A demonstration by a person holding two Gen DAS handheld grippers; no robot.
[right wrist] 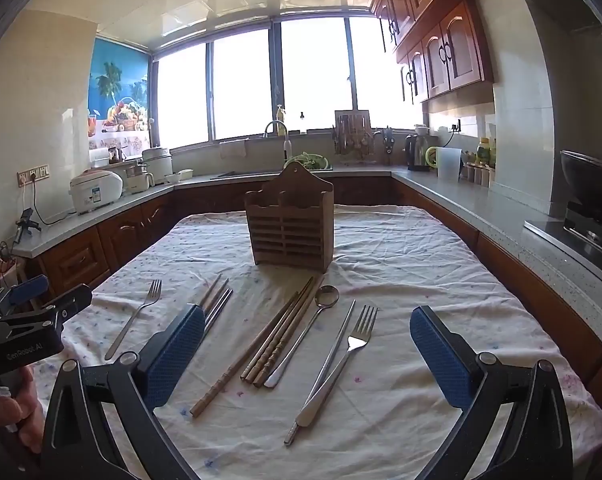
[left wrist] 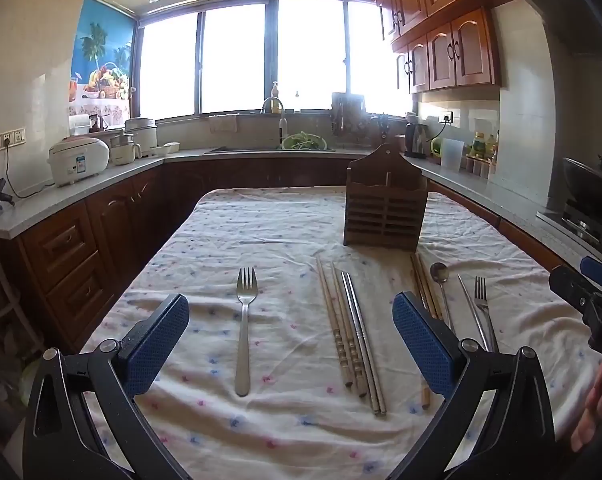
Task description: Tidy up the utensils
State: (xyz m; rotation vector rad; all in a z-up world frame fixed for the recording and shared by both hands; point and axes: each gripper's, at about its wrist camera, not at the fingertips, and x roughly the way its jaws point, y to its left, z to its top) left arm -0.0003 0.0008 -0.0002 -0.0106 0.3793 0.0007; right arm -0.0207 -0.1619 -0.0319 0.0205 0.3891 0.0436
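A wooden slatted utensil holder (left wrist: 385, 210) (right wrist: 291, 226) stands upright on the table's far half. In front of it utensils lie flat on the cloth. In the left wrist view: a fork (left wrist: 245, 320), wooden and metal chopsticks (left wrist: 351, 332), more wooden chopsticks (left wrist: 425, 288), a spoon (left wrist: 441, 280), another fork (left wrist: 483, 312). In the right wrist view: wooden chopsticks (right wrist: 277, 340), a spoon (right wrist: 309, 328), a fork (right wrist: 341, 356), a metal chopstick (right wrist: 333, 352), the far-left fork (right wrist: 137, 316). My left gripper (left wrist: 291, 336) is open and empty above the table. My right gripper (right wrist: 307, 356) is open and empty.
The table carries a white flowered cloth (left wrist: 261, 232) (right wrist: 401, 264). Kitchen counters run around it: a rice cooker (left wrist: 77, 158) at left, a sink (left wrist: 269, 148) at the back, a stove with a wok (left wrist: 593, 196) at right. Each gripper shows at the edge of the other's view.
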